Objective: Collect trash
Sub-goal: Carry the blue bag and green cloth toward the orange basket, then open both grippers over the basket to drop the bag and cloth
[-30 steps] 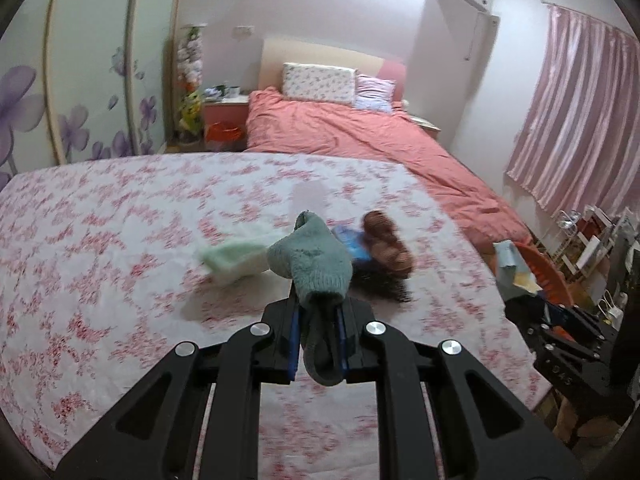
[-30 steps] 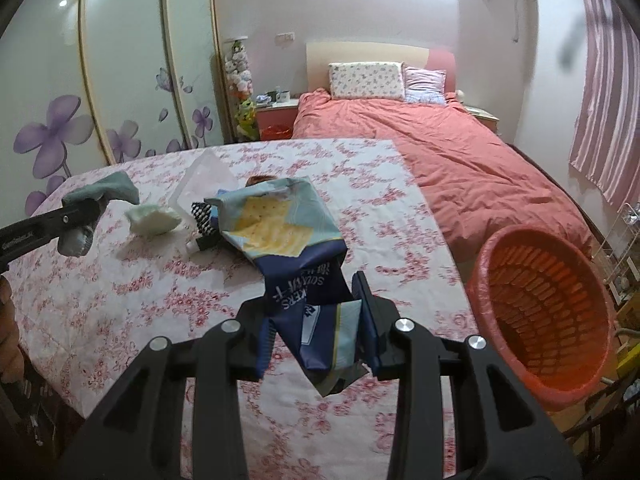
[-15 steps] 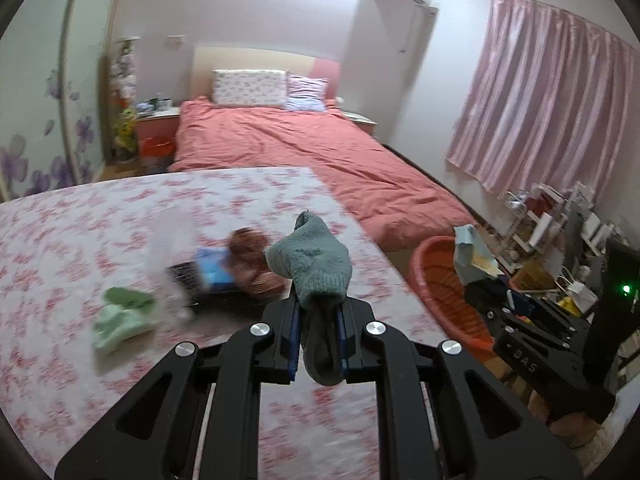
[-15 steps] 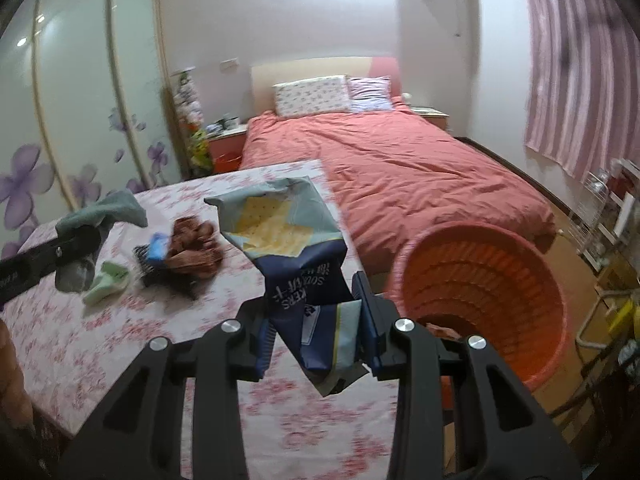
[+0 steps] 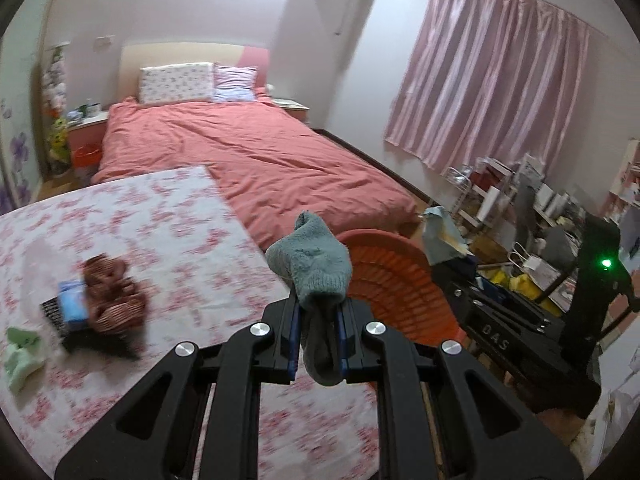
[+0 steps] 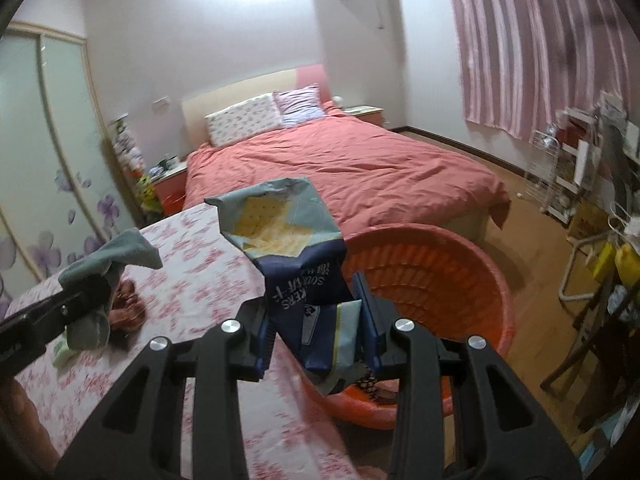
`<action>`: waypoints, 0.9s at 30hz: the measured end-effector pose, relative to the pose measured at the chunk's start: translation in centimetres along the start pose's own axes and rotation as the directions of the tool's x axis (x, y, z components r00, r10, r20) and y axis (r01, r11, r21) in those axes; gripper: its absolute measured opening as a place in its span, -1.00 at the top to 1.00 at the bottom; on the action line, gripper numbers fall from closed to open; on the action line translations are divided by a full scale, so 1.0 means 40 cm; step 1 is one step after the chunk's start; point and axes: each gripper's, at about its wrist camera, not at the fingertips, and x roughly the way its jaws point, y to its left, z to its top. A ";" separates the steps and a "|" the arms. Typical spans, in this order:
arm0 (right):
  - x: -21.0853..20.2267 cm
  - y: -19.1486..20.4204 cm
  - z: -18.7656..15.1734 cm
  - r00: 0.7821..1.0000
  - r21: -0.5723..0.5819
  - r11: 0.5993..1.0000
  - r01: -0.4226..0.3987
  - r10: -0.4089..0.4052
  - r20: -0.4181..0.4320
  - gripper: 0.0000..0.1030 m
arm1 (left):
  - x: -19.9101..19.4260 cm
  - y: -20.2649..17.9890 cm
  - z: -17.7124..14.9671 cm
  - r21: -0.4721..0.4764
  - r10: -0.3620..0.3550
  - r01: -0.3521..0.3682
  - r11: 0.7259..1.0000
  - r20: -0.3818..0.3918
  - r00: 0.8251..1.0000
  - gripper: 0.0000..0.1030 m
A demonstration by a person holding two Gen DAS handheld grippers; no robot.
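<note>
My left gripper [image 5: 318, 336] is shut on a grey-green sock [image 5: 312, 264], which stands up between its jaws over the right edge of the floral-covered table [image 5: 168, 216]. My right gripper [image 6: 316, 328] is shut on a dark blue and grey cracker bag [image 6: 292, 248], held over the near rim of the orange basket [image 6: 460, 276]. The same basket [image 5: 400, 280] shows just beyond the sock in the left wrist view. In the right wrist view the left gripper [image 6: 86, 298] and its sock [image 6: 116, 252] appear at the left.
On the table lie a brown wicker-like item [image 5: 114, 296] on a dark brush, a blue packet [image 5: 74, 300] and a pale green sock [image 5: 20, 354]. A bed with a red cover [image 5: 248, 160] stands behind. Cluttered shelves [image 5: 532, 216] and pink curtains [image 5: 500, 80] fill the right side.
Both views have swung right: the table items slid left, and the orange basket came in under both grippers. The grips on the sock and the bag are unchanged.
</note>
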 end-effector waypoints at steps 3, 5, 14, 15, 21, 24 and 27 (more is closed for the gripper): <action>0.014 -0.046 0.007 1.000 0.034 0.999 0.021 -0.021 0.000 0.31 | 0.032 -0.029 0.007 0.013 -0.040 0.041 0.999 -0.015 0.999 0.73; 0.022 -0.071 0.009 0.999 0.050 0.998 0.036 -0.036 0.004 0.31 | 0.055 -0.050 0.010 0.024 -0.060 0.060 0.998 -0.026 0.998 0.73; 0.056 -0.165 0.021 0.998 0.120 0.991 0.060 -0.062 0.008 0.31 | 0.134 -0.113 0.014 0.054 -0.115 0.118 0.992 -0.067 0.991 0.73; 0.061 -0.177 0.021 0.998 0.129 0.990 0.060 -0.062 0.008 0.31 | 0.144 -0.122 0.016 0.059 -0.119 0.123 0.991 -0.070 0.990 0.73; 0.091 -0.224 0.024 0.998 0.162 0.984 0.068 -0.068 -0.005 0.31 | 0.193 -0.157 0.013 0.078 -0.139 0.148 0.986 -0.100 0.985 0.73; 0.103 -0.236 0.026 0.997 0.168 0.983 0.076 -0.076 -0.008 0.31 | 0.221 -0.175 0.006 0.089 -0.141 0.152 0.984 -0.119 0.983 0.73; 0.114 -0.251 0.028 0.997 0.181 0.980 0.079 -0.079 -0.010 0.31 | 0.247 -0.185 0.001 0.090 -0.141 0.154 0.984 -0.141 0.980 0.73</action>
